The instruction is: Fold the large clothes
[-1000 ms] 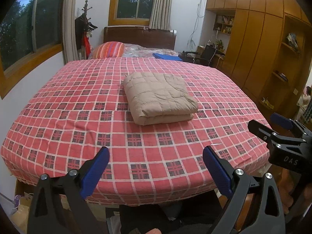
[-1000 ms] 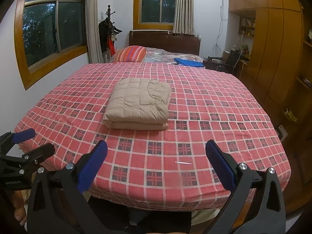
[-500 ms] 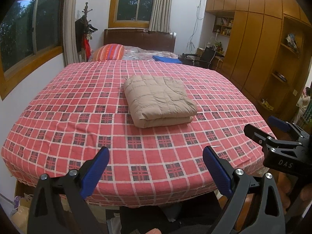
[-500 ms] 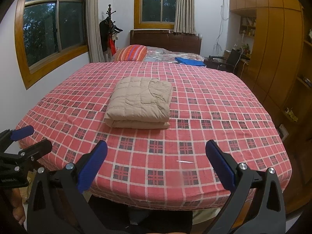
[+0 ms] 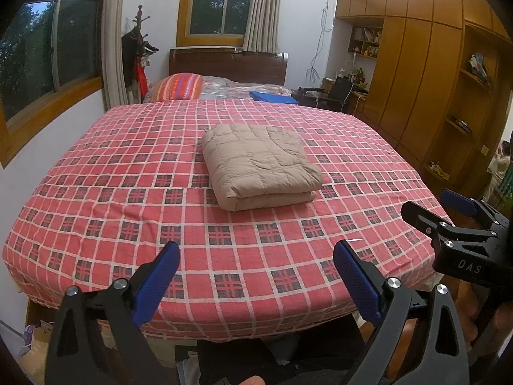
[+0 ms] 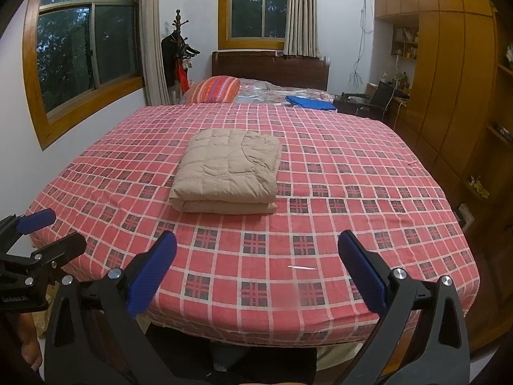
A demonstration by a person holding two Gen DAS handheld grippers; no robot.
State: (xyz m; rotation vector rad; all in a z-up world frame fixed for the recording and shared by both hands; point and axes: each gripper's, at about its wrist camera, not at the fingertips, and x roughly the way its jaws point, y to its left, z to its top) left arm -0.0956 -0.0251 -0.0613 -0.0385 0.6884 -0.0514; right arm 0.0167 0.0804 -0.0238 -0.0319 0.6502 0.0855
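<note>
1. The left gripper [image 5: 255, 269] is spread wide, its two blue pads far apart, with nothing between them. It touches nothing and hangs off the near edge of the bed [image 5: 96, 166].
2. The right gripper [image 6: 256, 261] is spread just as wide and is also empty, clear of the cloth below it.
3. Each gripper shows in the other's camera: the right one at 3 o'clock in the left view, the left one at 9 o'clock in the right view.
4. One folded tan quilted garment [image 5: 259, 166] lies flat near the middle of the bed, at 12 o'clock from both grippers and well apart from them.
5. One red checked bedcover [image 6: 320, 224] lies under the garment.
6. One striped pillow [image 5: 178, 87] lies at the head end, at 11 o'clock.
7. One blue folded item [image 6: 309, 102] lies at the head end, at 1 o'clock.
8. Two windows [image 6: 86, 54] show, one on the left wall and one above the headboard [image 6: 269, 67].
</note>
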